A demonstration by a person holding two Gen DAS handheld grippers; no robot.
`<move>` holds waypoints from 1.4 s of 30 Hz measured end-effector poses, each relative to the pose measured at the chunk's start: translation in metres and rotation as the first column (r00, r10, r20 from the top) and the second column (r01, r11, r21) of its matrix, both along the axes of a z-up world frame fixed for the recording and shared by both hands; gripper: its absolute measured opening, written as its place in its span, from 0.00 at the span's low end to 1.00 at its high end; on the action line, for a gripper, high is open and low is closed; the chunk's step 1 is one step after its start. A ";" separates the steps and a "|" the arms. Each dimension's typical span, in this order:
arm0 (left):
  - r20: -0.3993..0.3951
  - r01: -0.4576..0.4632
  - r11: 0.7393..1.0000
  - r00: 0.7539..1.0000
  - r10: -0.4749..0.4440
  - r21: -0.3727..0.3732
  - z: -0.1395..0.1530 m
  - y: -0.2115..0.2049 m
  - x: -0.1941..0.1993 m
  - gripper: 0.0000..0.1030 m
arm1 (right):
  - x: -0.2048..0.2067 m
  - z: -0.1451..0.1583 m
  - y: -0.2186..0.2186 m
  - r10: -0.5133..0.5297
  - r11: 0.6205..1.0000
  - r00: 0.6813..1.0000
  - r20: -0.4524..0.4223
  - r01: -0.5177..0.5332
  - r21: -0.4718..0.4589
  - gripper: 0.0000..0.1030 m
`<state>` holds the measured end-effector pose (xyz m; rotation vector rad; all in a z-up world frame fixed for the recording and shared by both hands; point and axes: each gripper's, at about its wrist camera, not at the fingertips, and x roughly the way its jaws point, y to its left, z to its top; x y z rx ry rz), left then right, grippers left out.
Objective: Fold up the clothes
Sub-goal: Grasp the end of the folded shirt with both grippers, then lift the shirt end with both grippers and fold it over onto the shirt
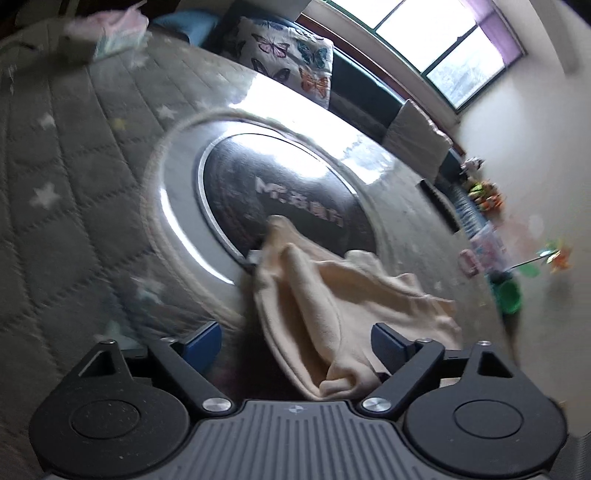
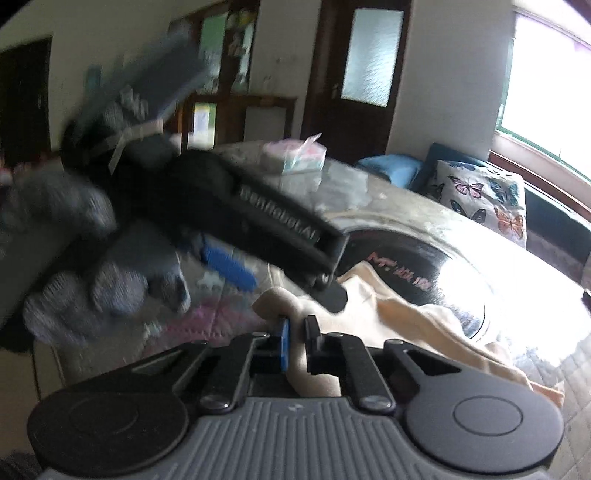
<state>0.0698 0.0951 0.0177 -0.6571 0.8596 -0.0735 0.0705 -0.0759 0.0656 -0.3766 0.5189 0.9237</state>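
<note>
A cream cloth garment [image 1: 332, 306] lies bunched on the glass table top, one end over the dark round centre. My left gripper [image 1: 295, 343] is open, its blue-padded jaws wide apart on either side of the cloth's near end. In the right wrist view my right gripper [image 2: 295, 332] is shut on an edge of the same cream garment [image 2: 406, 317]. The left gripper and its gloved hand [image 2: 110, 280] show in the right wrist view, above and left of the cloth.
The round glass table [image 1: 173, 206] with a dark printed centre sits on a grey quilted star cover [image 1: 55, 166]. A tissue pack [image 1: 118, 33] lies at the far edge. A butterfly pillow [image 1: 291, 55], a sofa and a window are behind. Toys [image 1: 509, 291] stand at the right.
</note>
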 end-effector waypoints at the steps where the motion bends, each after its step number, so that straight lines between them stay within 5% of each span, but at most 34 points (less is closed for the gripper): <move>1: -0.004 0.002 1.000 1.000 -0.002 -0.026 -0.001 -0.001 0.002 0.78 | 0.001 0.003 -0.005 -0.002 1.000 1.000 -0.005 0.002 0.015 0.07; 3: -0.008 0.008 0.997 1.000 -0.008 -0.082 -0.005 -0.003 0.006 0.67 | 0.001 0.006 -0.012 -0.002 0.999 1.000 -0.014 0.003 0.036 0.07; 5: -0.024 -0.001 0.992 1.000 -0.002 -0.126 -0.011 -0.004 0.010 0.42 | 0.001 0.008 -0.018 0.001 0.999 1.000 -0.019 0.000 0.045 0.07; 8: -0.048 -0.014 0.991 0.999 0.008 -0.131 -0.018 -0.004 0.015 0.21 | -0.004 0.007 -0.024 0.006 0.999 0.999 -0.032 -0.004 0.054 0.07; 12: -0.048 -0.001 0.994 0.999 -0.005 -0.109 -0.016 -0.003 0.016 0.21 | -0.004 0.008 -0.043 -0.032 0.995 0.998 -0.048 0.037 0.087 0.17; 18: -0.044 0.014 0.998 0.999 -0.017 -0.068 -0.014 -0.008 0.018 0.21 | 0.029 0.003 -0.095 -0.256 0.959 0.961 -0.101 0.266 0.099 0.26; 27: -0.051 0.021 0.999 0.998 -0.023 -0.034 -0.013 -0.013 0.022 0.21 | 0.098 -0.027 -0.168 -0.567 0.815 0.813 -0.134 0.577 0.052 0.49; 32: -0.058 0.024 1.000 0.998 -0.024 -0.005 -0.011 -0.017 0.025 0.21 | 0.113 -0.040 -0.185 -0.546 0.803 0.793 -0.271 0.587 0.100 0.47; 35: -0.059 0.024 1.000 0.998 -0.023 0.008 -0.008 -0.019 0.026 0.21 | 0.112 -0.044 -0.192 -0.530 0.798 0.788 -0.314 0.588 0.132 0.33; 37: -0.053 0.030 0.999 0.998 -0.028 0.024 -0.003 -0.023 0.028 0.20 | 0.113 -0.044 -0.194 -0.508 0.796 0.788 -0.347 0.584 0.159 0.12; 42: -0.007 0.079 0.994 0.997 -0.078 0.069 0.017 -0.046 0.038 0.18 | 0.104 -0.028 -0.211 -0.497 0.781 0.802 -0.331 0.580 0.232 0.08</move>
